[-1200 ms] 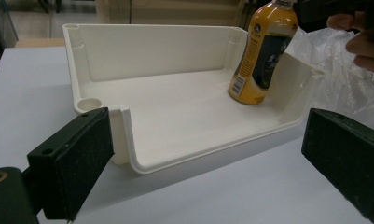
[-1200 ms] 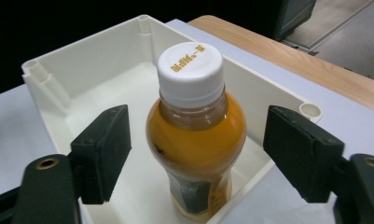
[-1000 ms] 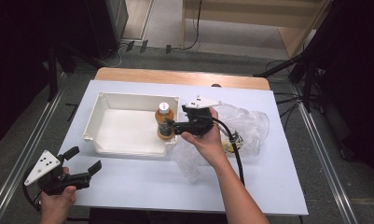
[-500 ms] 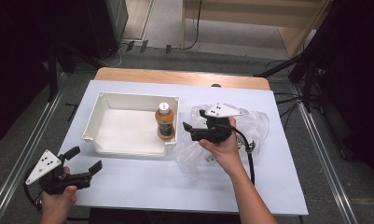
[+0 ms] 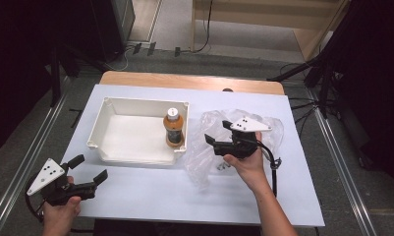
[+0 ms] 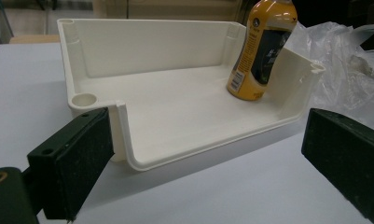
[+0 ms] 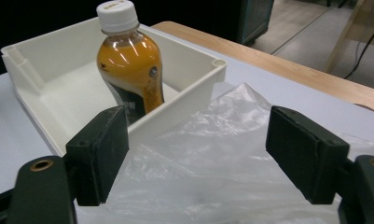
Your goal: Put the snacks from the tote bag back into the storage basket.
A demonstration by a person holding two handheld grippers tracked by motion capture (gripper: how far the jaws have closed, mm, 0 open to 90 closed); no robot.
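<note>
An orange drink bottle (image 5: 174,128) with a white cap stands upright inside the white tray (image 5: 111,104), against its right wall; I see the bottle (image 7: 128,63) close in the right gripper view and the bottle (image 6: 264,46) farther off in the left gripper view. My right gripper (image 5: 218,132) is open over a crumpled clear plastic bag (image 5: 204,162), a short way right of the tray, with nothing between its jaws. Near the table's front left corner my left gripper (image 5: 90,168) is open and empty, facing the tray (image 6: 175,107).
The plastic bag (image 7: 222,158) spreads across the white table (image 5: 150,196) to the tray's right. A wooden edge (image 5: 184,81) runs along the table's far side. Metal rails flank the table on both sides.
My right gripper has let go of the bottle and drawn back to the right over the bag. The bottle stays standing in the tray. The left gripper has not moved.
</note>
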